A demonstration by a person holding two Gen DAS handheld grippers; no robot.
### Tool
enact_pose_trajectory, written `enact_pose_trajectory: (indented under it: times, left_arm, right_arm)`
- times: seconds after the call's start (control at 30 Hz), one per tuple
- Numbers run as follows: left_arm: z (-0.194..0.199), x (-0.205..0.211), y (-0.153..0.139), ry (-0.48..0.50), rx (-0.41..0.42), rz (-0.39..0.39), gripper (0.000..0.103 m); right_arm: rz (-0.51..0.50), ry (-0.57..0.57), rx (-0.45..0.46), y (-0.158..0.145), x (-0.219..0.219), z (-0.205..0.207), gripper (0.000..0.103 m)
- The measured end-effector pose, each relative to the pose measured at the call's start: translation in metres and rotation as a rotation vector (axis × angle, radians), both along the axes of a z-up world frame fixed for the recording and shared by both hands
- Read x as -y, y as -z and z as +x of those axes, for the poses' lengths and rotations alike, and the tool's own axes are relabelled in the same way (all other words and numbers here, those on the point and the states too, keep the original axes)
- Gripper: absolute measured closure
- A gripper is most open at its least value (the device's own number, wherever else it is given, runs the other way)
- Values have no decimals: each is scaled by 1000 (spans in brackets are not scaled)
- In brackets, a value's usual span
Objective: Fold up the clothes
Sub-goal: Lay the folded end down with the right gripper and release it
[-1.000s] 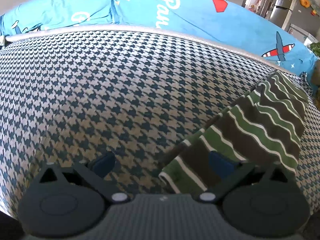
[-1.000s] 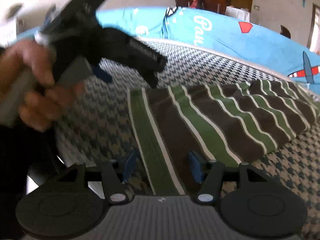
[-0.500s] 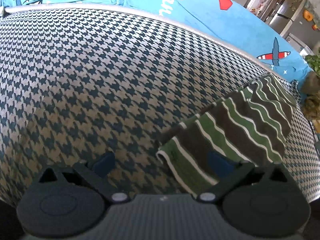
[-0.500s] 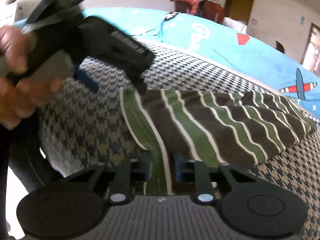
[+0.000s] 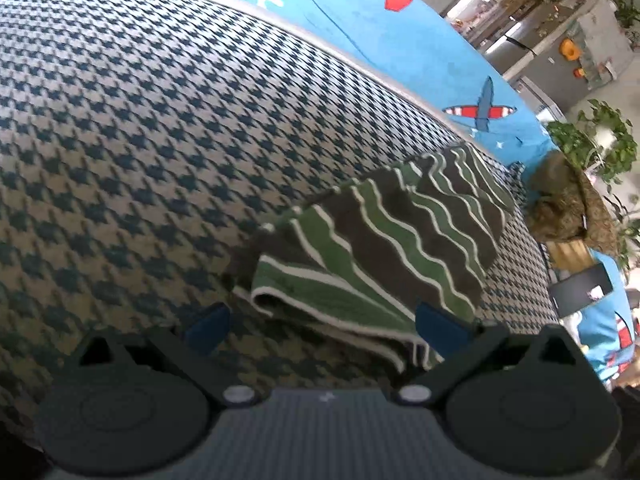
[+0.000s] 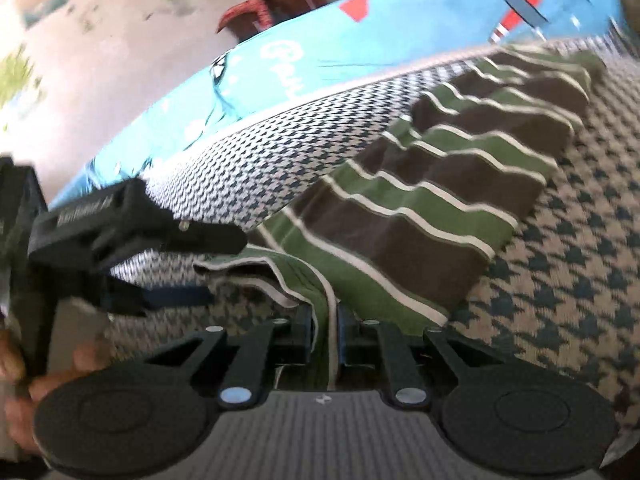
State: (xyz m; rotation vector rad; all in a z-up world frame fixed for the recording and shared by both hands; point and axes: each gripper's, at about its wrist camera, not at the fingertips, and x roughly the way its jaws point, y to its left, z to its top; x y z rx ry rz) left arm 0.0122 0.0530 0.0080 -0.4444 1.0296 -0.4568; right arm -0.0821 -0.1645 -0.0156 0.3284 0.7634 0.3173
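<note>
Since the earlier frame, the right hand-held gripper [image 6: 323,330] has clenched on the folded edge of the green-and-brown striped knitted garment [image 6: 432,216] and lifted it; the rest lies on the houndstooth-patterned bed cover [image 5: 140,128]. Beside that edge, the left hand-held gripper [image 5: 324,322] hangs released, blue pads [image 5: 208,326] apart.

It was a lived-in home: a houndstooth cover [image 5: 160,128] lay over a blue airplane-print sheet [image 5: 400,32], with a fridge [image 5: 560,52] and potted plant [image 5: 600,140] far right.
</note>
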Motion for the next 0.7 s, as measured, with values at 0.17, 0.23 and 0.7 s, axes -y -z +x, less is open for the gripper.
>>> enact_pose_trajectory:
  times: [0.17, 0.23, 0.7]
  left_arm:
    - [4, 11, 3, 38, -30, -76, 0]
    - [7, 14, 5, 46, -48, -116, 0]
    - [32, 54, 5, 76, 23, -4, 4]
  right_arm:
    - [44, 16, -13, -3, 7, -1, 90]
    - [68, 24, -23, -3, 11, 0, 90]
    - [25, 2, -15, -5, 5, -1, 90]
